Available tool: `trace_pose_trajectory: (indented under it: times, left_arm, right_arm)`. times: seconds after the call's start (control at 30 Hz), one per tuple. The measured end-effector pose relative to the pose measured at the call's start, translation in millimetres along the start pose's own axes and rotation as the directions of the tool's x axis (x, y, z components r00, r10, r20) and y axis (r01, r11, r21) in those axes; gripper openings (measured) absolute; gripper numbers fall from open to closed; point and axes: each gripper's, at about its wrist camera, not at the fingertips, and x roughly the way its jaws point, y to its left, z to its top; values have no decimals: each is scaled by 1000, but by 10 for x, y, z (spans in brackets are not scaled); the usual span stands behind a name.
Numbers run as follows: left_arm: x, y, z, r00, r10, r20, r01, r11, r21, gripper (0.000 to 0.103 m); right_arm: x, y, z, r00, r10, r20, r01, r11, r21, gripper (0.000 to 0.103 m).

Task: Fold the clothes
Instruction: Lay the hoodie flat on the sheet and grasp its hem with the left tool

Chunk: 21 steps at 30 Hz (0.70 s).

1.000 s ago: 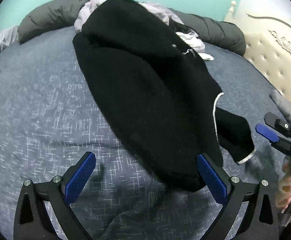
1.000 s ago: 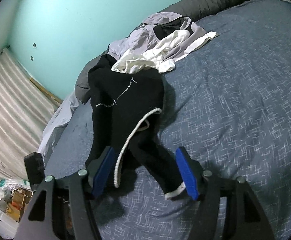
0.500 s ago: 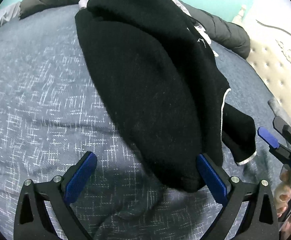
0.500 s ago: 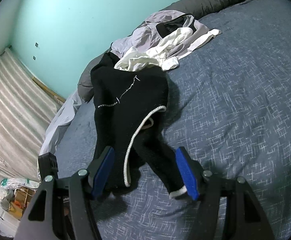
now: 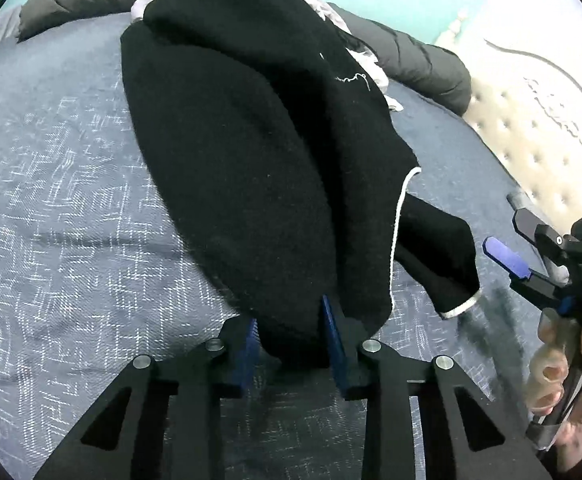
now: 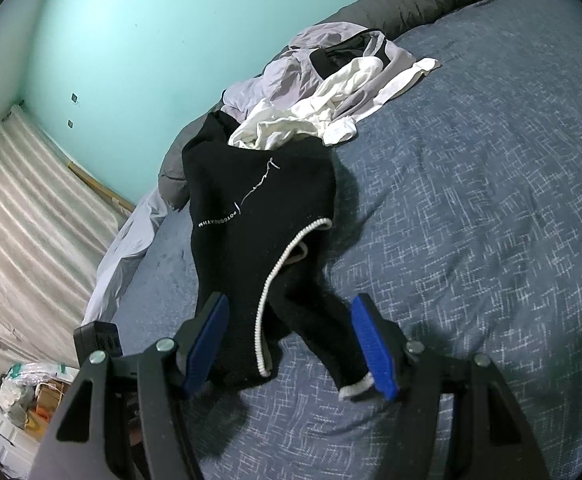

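A: Left gripper point(image 5: 291, 336) first: jaws just closed in, now narrow, blue pads point(image 5: 333, 334) pinching the near hem of the black sweater point(image 5: 251, 152).

B: Sweater's place?

A: Spread on the blue-grey bedspread point(image 5: 59, 208), running from the left gripper's pads away toward the heap of pale clothes point(image 6: 331, 92) at the far side. White-trimmed edge and one sleeve point(image 5: 443, 256) trailing off to the right of those pads.

B: And further right of the sweater?

A: Right gripper point(image 6: 291, 344), jaws wide, nothing clamped. Sleeve with white cuff point(image 6: 357, 388) lying between its pads point(image 6: 373, 348), cuff just beside the right-hand pad; contact hard to tell. Ribbed white edge point(image 6: 275, 280) also running down between the pads.

B: Hand visible?

A: Right hand point(image 5: 571, 388) wrapped around the handle, right of the sweater, near the tufted headboard point(image 5: 531, 128).
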Motion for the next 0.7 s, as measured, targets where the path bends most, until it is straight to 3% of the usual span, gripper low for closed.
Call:
trace_pose_trajectory:
  times: [0.1,0.47,0.7]
  left_arm:
    - [-81,-43,4,1000,-2,18,2,1000,24,12]
    - [-618,64,194,994,48,98,-54,997,53,10]
    - [-1094,259,392,985,121,126,-131,989,69,10]
  right_arm:
    - [0,-6,-1,1000,-2,0,2,1000,0,65]
    - [-21,-77,62,1000,0,-6,0,1000,15,65]
    - [21,-2,31,996,-88,-30,86,994,-63,66]
